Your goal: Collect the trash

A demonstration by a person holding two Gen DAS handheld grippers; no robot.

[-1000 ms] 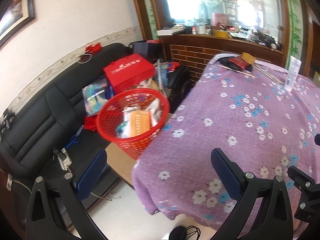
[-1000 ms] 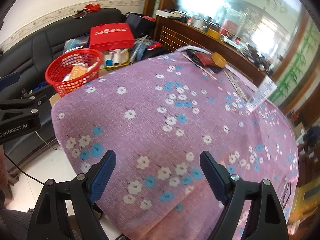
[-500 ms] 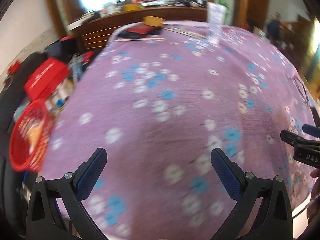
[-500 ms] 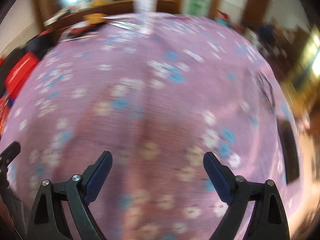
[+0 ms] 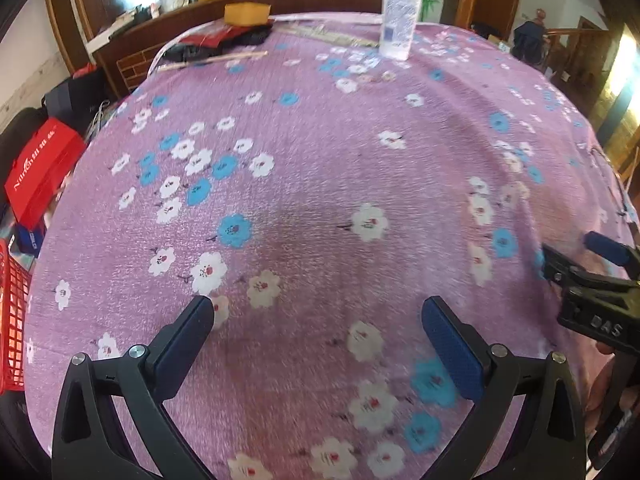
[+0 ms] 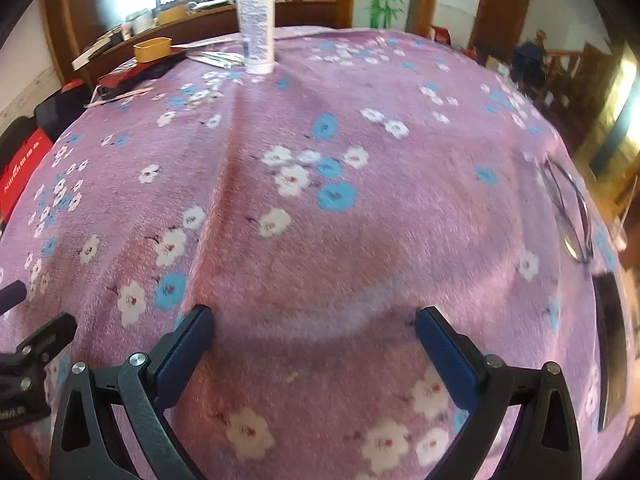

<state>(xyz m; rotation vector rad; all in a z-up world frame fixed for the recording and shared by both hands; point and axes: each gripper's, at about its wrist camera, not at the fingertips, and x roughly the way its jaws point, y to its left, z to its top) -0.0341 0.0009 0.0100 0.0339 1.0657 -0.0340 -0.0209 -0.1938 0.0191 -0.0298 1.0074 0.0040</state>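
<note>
Both grippers have swung from the red basket (image 5: 12,316) over the table (image 5: 360,140); left gripper (image 5: 316,344) jaws apart, right gripper (image 6: 314,344) jaws opening, both empty; the far-edge white tube (image 6: 256,16) looks light, squashy; best pinched mid-body.

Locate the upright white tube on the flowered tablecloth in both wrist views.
Left wrist: white tube stands at top, right of centre, on the cloth's far edge.
Right wrist: white tube stands at top, left of centre.
Shared landmark: the yellow box, left of the tube in both.

The red basket (image 5: 12,312) is cut off by the left edge.
</note>
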